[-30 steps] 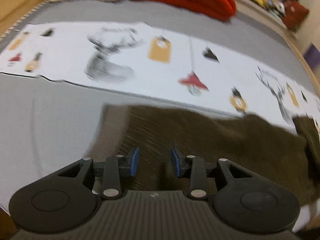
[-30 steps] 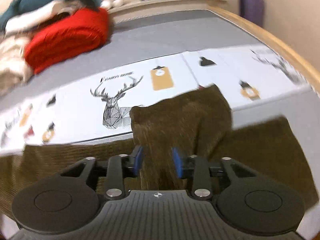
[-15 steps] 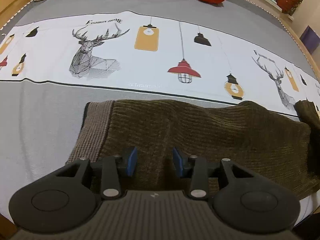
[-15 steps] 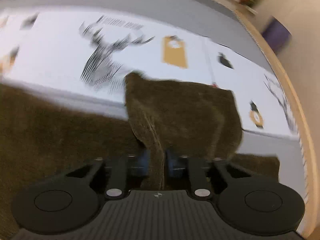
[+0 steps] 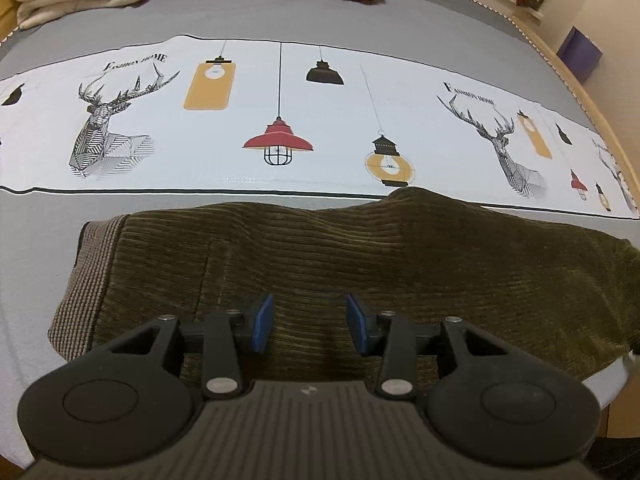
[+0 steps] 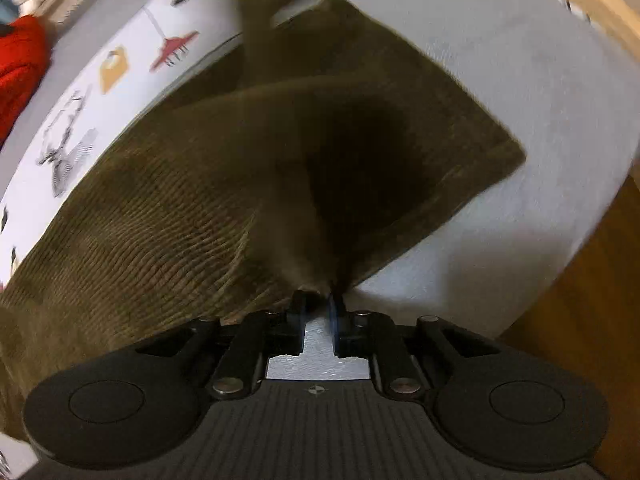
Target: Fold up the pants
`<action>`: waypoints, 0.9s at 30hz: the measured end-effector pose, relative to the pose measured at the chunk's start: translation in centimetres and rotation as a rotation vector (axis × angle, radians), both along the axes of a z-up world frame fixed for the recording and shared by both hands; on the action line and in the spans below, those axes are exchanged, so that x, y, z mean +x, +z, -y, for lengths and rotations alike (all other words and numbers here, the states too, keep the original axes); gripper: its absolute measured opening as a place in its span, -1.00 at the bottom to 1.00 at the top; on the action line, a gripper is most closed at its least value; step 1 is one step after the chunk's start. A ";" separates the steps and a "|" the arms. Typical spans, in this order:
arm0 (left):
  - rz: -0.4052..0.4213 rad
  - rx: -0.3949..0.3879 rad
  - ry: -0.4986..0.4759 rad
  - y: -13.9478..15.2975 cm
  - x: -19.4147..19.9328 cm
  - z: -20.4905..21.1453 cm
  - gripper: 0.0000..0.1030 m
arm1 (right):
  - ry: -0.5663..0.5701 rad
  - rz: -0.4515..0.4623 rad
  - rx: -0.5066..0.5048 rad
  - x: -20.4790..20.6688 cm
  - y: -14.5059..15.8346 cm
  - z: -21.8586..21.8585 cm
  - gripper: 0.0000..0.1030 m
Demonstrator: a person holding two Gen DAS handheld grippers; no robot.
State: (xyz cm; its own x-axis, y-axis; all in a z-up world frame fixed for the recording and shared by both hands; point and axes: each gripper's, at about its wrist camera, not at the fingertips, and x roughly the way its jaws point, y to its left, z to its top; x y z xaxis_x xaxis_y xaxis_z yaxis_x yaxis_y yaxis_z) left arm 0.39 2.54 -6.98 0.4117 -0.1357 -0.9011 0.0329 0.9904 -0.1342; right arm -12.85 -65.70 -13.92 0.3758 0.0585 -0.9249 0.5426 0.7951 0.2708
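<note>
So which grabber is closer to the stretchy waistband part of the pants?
Left. The left gripper hovers open over the pants just beside the waistband. The right gripper pinches the leg end, with no waistband in its view.

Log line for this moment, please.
task: fold pants | left gripper: open, over pants | right gripper: shut on pants edge, lifted | bed
</note>
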 end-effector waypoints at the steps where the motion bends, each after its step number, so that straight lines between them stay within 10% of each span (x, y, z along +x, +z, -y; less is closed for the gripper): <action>1: -0.002 0.003 -0.001 -0.1 0.1 0.2 -0.11 | 0.000 0.036 -0.002 -0.2 0.4 0.2 -0.57; 3: -0.005 0.010 -0.006 -0.2 0.1 0.3 -0.11 | -0.033 0.098 0.009 -0.2 0.9 0.8 -0.02; 5: -0.007 0.019 -0.006 -0.3 0.1 0.2 -0.11 | -0.107 0.130 -0.013 0.0 1.1 1.9 0.04; 11: -0.020 0.039 0.030 -0.6 0.1 -1.8 -0.10 | -0.462 0.079 0.030 -0.6 -0.5 5.8 -0.09; 15: -0.029 0.045 0.049 -0.7 0.0 -3.0 -0.10 | -0.520 0.060 -0.012 -0.7 -0.9 6.4 -1.00; 22: -0.070 0.007 -0.011 -1.4 -0.3 -2.2 -0.10 | -0.540 0.097 -0.174 -1.4 1.4 7.0 -1.00; 27: -0.138 0.006 -0.122 -3.4 -1.4 -0.2 -0.10 | -0.373 0.353 -0.172 0.1 3.9 6.6 -0.56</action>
